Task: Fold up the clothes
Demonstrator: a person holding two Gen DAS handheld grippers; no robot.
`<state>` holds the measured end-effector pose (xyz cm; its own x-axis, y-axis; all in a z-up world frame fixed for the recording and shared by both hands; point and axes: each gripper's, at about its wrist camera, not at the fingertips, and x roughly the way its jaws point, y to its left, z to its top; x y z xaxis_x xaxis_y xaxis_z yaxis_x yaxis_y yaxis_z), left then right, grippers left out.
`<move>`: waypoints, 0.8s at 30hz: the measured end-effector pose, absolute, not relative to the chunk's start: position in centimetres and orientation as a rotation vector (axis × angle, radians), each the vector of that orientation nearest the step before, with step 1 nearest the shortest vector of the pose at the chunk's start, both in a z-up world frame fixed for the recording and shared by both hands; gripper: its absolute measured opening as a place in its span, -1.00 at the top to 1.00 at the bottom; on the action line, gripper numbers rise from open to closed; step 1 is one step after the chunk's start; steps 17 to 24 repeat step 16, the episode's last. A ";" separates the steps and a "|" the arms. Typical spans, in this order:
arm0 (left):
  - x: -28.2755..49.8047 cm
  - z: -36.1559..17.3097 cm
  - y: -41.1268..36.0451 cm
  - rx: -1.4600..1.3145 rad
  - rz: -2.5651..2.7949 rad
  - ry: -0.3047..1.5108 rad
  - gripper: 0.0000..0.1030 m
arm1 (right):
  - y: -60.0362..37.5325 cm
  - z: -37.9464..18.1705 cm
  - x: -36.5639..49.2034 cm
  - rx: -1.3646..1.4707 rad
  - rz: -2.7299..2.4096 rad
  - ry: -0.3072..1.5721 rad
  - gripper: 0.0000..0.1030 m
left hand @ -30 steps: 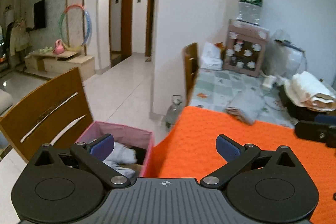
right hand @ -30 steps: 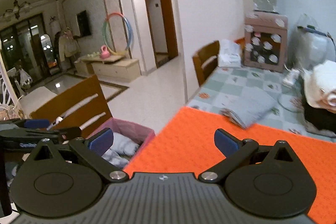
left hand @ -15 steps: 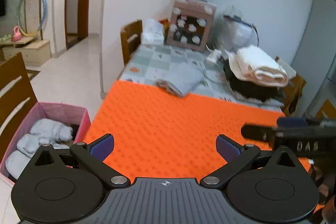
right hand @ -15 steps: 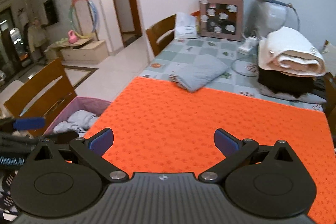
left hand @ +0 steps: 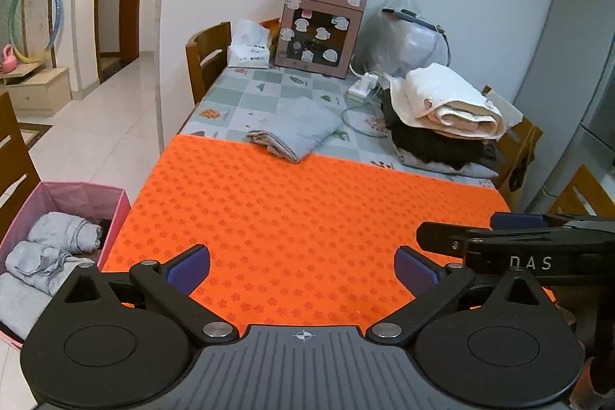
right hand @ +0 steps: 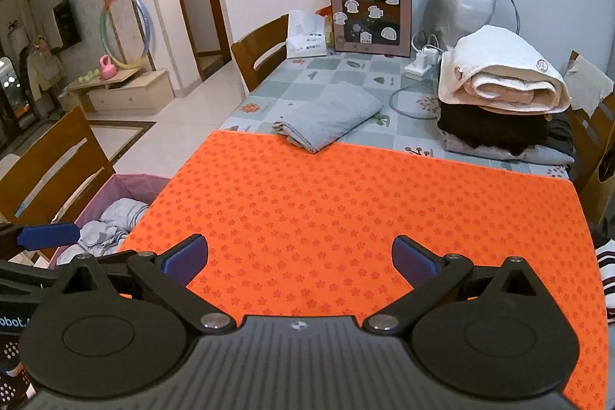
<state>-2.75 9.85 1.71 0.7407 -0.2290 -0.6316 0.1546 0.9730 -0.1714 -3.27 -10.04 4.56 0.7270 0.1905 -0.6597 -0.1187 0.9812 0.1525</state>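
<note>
An orange mat (left hand: 307, 202) (right hand: 346, 202) covers the near half of the table, with no garment on it. A folded grey cloth (left hand: 298, 129) (right hand: 330, 116) lies just past its far edge. Grey clothes (left hand: 46, 256) (right hand: 111, 225) fill a pink box (left hand: 77, 189) (right hand: 130, 181) at the left. My left gripper (left hand: 301, 266) is open over the mat's near edge, nothing between its fingers. My right gripper (right hand: 300, 258) is open too, and it shows in the left wrist view as a black bar (left hand: 499, 244) at the right.
A stack of a cream towel (left hand: 446, 102) (right hand: 503, 72) on dark clothes sits at the far right of the table. Behind stand a water dispenser (left hand: 323, 25) (right hand: 369, 6), a plastic bag and a power strip. Wooden chairs (left hand: 207, 56) (right hand: 50, 171) flank the table's left side.
Both views have swung right, away from the pink box and the room, onto the table and mat. Both grippers stayed open.
</note>
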 end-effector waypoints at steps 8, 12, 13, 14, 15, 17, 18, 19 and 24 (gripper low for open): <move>-2.5 2.0 9.6 -0.081 -0.204 0.684 -0.95 | -10.0 4.4 -2.1 0.109 0.188 0.729 -0.99; -2.2 1.9 9.4 -0.069 -0.149 0.692 -0.96 | -9.7 4.3 -1.5 0.092 0.210 0.735 -0.99; -2.1 1.9 9.4 -0.068 -0.136 0.695 -0.96 | -9.8 4.3 -1.3 0.093 0.212 0.733 -0.99; -1.9 1.9 9.5 -0.071 -0.129 0.698 -0.96 | -9.9 4.3 -1.1 0.095 0.214 0.730 -0.99; -1.8 1.9 9.6 -0.074 -0.126 0.699 -0.96 | -9.9 4.3 -0.9 0.096 0.216 0.729 -0.99; -1.6 2.0 9.6 -0.075 -0.122 0.700 -0.96 | -9.9 4.3 -0.7 0.096 0.219 0.728 -0.99; -1.6 2.0 9.6 -0.075 -0.122 0.700 -0.96 | -9.9 4.3 -0.7 0.096 0.219 0.728 -0.99; -1.6 2.0 9.6 -0.075 -0.122 0.700 -0.96 | -9.9 4.3 -0.7 0.096 0.219 0.728 -0.99; -1.6 2.0 9.6 -0.075 -0.122 0.700 -0.96 | -9.9 4.3 -0.7 0.096 0.219 0.728 -0.99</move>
